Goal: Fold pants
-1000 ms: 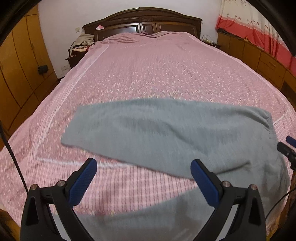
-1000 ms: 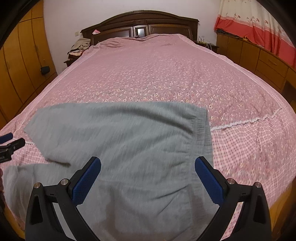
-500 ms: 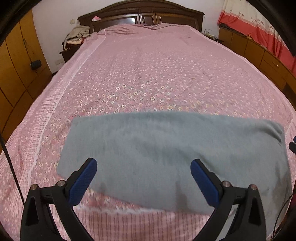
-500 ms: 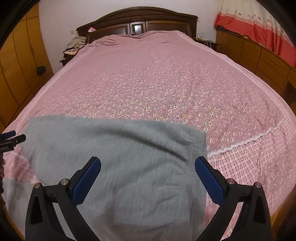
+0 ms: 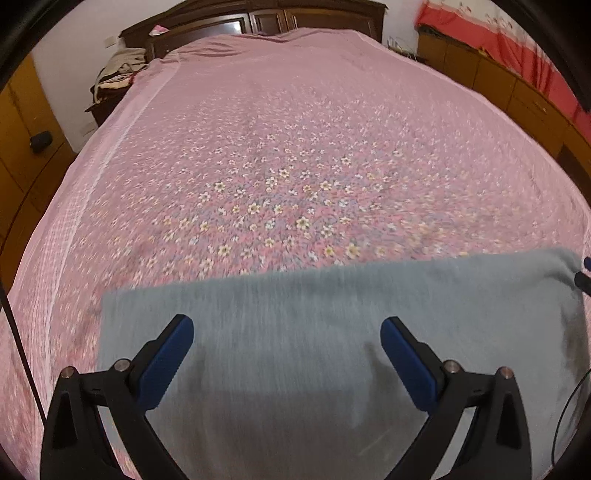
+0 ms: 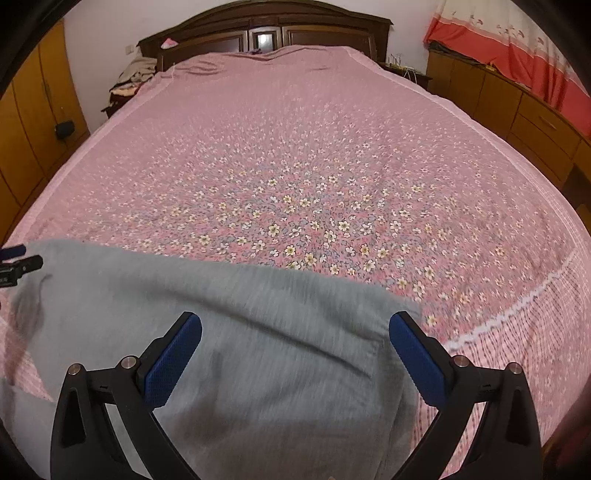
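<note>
The bed (image 5: 295,147) filled both views, covered by a pink spread with small flowers across its middle and a checked band along its edges. A dark wooden headboard (image 6: 266,33) stood at its far end. Wooden cabinets (image 6: 517,107) ran along the bed's right side under a red curtain (image 6: 517,48), and wooden wardrobe doors (image 5: 22,147) stood off its left side. A heap of clothes (image 5: 118,70) sat beside the far left corner of the bed.

The pants (image 5: 314,350), grey and soft, lay flat near the foot edge of the bed, stretched crosswise. In the left wrist view their far edge ran nearly straight across the spread. In the right wrist view a shallow crease crossed the cloth between the fingers, and the right end of the pants stopped just short of the white lace trim (image 6: 509,314) in the spread.

The left tool (image 5: 287,354) hung over the pants with its blue pads spread wide, holding nothing. The right tool (image 6: 295,354) was likewise wide apart and empty above the cloth. Each tool's tip showed at the edge of the other's view, close to an end of the pants; contact could not be judged.
</note>
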Demonstrator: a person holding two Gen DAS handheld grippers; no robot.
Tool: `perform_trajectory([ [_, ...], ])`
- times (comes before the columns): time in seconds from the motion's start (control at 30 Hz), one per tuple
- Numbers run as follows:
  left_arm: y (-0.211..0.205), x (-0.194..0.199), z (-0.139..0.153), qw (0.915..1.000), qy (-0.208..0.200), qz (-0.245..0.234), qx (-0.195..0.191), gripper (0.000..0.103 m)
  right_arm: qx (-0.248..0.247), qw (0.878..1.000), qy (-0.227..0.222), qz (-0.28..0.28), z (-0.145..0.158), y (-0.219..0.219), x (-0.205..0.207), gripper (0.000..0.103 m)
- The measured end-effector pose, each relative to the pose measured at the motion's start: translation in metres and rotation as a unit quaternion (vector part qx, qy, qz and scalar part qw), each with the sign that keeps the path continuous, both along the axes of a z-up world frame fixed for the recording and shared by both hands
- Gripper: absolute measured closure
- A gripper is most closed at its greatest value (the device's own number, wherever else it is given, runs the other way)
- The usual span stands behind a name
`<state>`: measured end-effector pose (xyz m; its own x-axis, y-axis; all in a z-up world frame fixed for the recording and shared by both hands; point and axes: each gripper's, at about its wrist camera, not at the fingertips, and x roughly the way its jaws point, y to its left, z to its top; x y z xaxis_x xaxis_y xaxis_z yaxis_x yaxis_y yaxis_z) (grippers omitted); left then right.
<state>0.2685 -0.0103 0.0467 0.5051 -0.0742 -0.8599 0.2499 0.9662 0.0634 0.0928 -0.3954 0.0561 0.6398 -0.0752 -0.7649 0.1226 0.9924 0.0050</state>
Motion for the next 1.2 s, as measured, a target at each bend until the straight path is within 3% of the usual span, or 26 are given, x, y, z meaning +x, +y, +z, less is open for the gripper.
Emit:
perform_trajectory([
  [0.23,0.004,0.031,-0.025,0.9995,0.017,-0.016,0.021,0.0,-0.001,1.0,0.027,-0.003,-0.019,-0.007,0.023,0.0],
  [0.7,0.014,0.058,-0.057,0.9979,0.04,-0.05,0.012,0.0,0.004,0.998,0.055,0.014,-0.054,-0.005,0.047,0.0],
  [1.2,0.004,0.034,-0.073,0.9987,0.014,-0.047,0.008,0.003,0.009,0.999,0.05,0.018,-0.066,-0.01,0.051,0.0],
])
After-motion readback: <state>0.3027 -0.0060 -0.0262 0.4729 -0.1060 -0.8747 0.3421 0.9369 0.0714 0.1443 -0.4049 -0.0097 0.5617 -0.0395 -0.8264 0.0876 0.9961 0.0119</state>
